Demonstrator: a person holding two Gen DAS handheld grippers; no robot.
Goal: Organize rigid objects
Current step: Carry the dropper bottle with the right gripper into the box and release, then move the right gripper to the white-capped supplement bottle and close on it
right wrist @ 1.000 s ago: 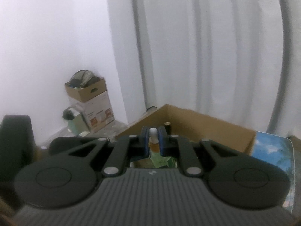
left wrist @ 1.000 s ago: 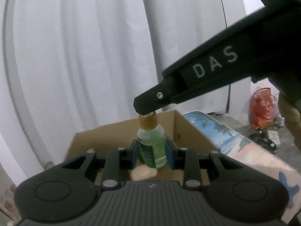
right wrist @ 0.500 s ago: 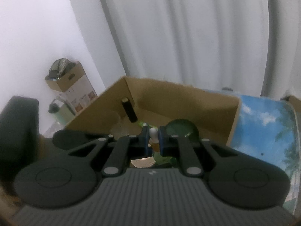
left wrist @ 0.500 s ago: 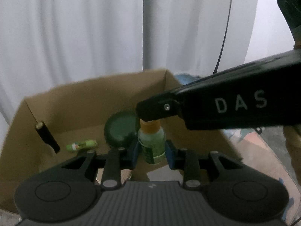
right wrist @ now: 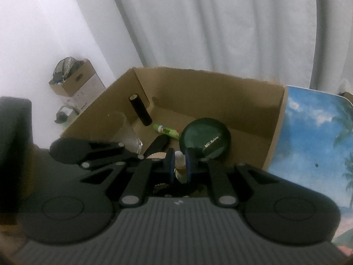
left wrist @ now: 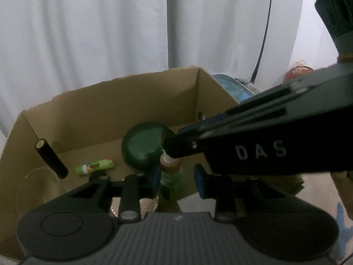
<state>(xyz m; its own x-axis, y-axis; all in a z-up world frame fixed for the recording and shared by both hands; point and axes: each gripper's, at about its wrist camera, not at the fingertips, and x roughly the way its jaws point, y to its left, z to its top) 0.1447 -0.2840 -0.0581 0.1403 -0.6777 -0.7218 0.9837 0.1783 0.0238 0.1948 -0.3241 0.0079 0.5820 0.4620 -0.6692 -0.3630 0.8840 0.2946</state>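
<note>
Green liquid in a small clear bottle with a tan collar (left wrist: 171,176) is now hanging inside the open brown cardboard box (left wrist: 110,110), having been lowered from above its rim. The left gripper (left wrist: 176,177) is spreading off the bottle's body while the right gripper (right wrist: 178,165) is pinching its white tip, so release looks imminent.

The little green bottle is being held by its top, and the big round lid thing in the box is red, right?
Not quite. The round lid in the cardboard box is dark green, not red; the right wrist view shows it clearly. The rest holds: the right gripper has its jaws closed on the top of the green bottle.
</note>
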